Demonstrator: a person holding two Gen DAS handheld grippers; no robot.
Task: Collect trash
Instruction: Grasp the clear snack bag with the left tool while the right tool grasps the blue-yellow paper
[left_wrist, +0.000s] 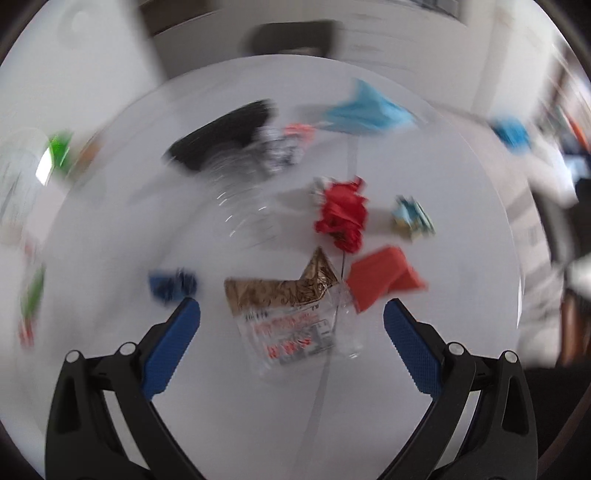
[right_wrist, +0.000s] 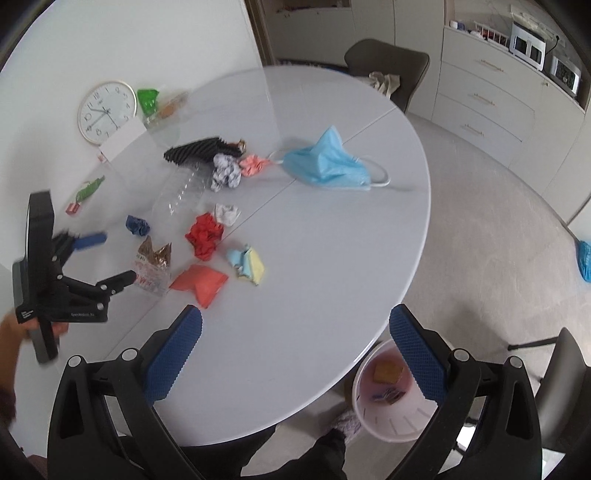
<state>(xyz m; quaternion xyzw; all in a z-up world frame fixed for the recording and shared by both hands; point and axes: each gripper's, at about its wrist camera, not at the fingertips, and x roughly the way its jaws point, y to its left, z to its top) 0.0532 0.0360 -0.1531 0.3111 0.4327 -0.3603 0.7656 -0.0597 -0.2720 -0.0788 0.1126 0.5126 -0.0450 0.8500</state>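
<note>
Trash is scattered on a round white table (right_wrist: 332, 258). My left gripper (left_wrist: 291, 314) (right_wrist: 114, 254) is open above a clear and gold wrapper (left_wrist: 288, 314) (right_wrist: 153, 269); this view is blurred by motion. Near the wrapper lie a red crumpled paper (left_wrist: 343, 214) (right_wrist: 205, 234), an orange-red folded paper (left_wrist: 380, 280) (right_wrist: 199, 282), a dark blue wad (left_wrist: 171, 282) (right_wrist: 137, 225) and a yellow and blue scrap (left_wrist: 412, 218) (right_wrist: 247, 264). My right gripper (right_wrist: 295, 325) is open and empty over the table's near edge. A white bin (right_wrist: 391, 417) with some trash in it stands on the floor below.
Farther back lie a blue face mask (right_wrist: 325, 162), a clear plastic bottle (right_wrist: 181, 195), a black ridged piece (right_wrist: 199, 149), a pink wad (right_wrist: 253, 164) and white crumpled papers (right_wrist: 225, 171). A clock (right_wrist: 105, 110) leans at the wall. A chair (right_wrist: 388, 68) stands behind the table.
</note>
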